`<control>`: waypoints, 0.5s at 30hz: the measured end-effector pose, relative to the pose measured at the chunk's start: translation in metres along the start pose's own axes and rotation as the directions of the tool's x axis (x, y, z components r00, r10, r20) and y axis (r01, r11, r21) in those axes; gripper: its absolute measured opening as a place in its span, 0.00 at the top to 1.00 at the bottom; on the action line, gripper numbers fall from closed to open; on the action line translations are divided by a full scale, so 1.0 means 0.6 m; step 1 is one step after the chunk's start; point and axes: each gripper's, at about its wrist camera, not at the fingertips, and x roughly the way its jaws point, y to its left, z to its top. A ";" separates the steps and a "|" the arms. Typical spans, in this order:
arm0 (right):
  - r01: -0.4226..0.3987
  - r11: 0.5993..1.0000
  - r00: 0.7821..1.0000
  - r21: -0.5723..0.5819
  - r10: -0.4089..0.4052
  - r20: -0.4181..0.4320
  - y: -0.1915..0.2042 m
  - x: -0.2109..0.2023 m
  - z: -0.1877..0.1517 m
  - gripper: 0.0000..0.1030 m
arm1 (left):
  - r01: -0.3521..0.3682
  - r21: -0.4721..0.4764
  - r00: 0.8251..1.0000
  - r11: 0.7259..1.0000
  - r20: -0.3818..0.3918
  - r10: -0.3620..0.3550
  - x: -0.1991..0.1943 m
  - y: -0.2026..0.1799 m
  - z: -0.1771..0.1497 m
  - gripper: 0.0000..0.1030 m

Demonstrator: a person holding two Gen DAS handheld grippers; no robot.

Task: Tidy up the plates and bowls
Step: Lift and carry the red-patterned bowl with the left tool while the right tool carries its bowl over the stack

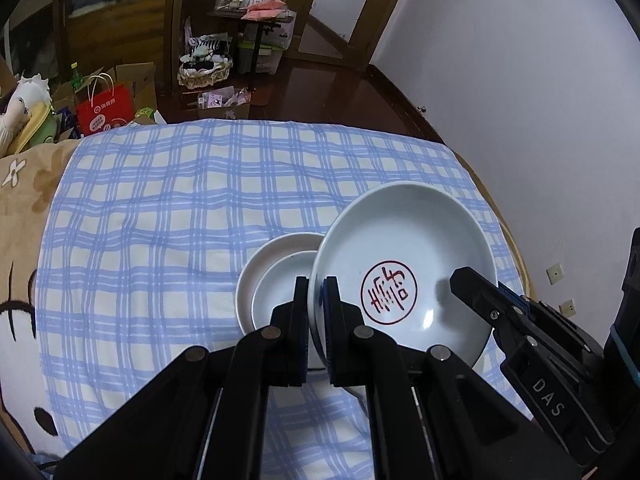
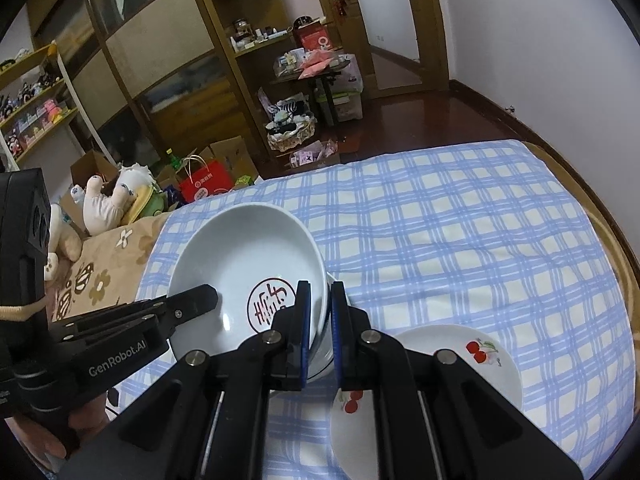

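A large pale-blue plate point(image 1: 400, 240) point(image 2: 240, 248) with a red seal character hangs tilted over the blue-checked cloth point(image 1: 180, 220) point(image 2: 460, 220). My left gripper point(image 1: 316, 300) point(image 2: 204, 296) is shut on its left rim. On the opposite rim my right gripper point(image 2: 321, 304) point(image 1: 466, 280) is shut too. Partly hidden under the plate's left side is a small white dish point(image 1: 276, 252) with a smaller pale dish point(image 1: 280, 288) nested in it. Two white cherry-print plates point(image 2: 472, 364) lie on the cloth by my right gripper, one overlapping the other point(image 2: 348, 428).
A brown flowered blanket point(image 1: 28, 208) point(image 2: 100, 272) borders the cloth on the left, with plush toys point(image 2: 108, 200) and a red paper bag point(image 1: 104, 108) beyond. A dark wooden floor point(image 1: 320, 88) and shelves lie behind. A white wall point(image 1: 540, 120) runs along the right. A hand point(image 2: 60, 432) holds the left gripper.
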 end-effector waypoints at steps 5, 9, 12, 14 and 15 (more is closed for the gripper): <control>0.002 1.000 1.000 0.003 -0.002 -0.013 -0.004 0.019 -0.006 0.90 | -0.007 0.006 1.000 1.000 -0.011 0.007 0.023 0.006 0.002 0.93; 0.004 1.000 1.000 0.023 -0.004 -0.020 -0.009 0.030 -0.012 0.90 | 0.000 0.001 1.000 1.000 -0.024 0.000 0.040 0.010 0.004 0.93; 0.003 1.000 1.000 0.023 -0.003 -0.022 -0.015 0.039 -0.012 0.90 | 0.001 0.003 0.999 1.000 -0.032 -0.001 0.052 0.011 0.007 0.93; -0.002 1.000 1.000 0.024 0.002 -0.017 -0.016 0.040 -0.013 0.90 | 0.002 0.001 0.999 1.000 -0.036 -0.002 0.058 0.012 0.009 0.93; -0.005 1.000 1.000 0.024 0.005 -0.012 -0.017 0.042 -0.013 0.90 | 0.002 0.002 0.999 1.000 -0.039 -0.002 0.062 0.013 0.009 0.93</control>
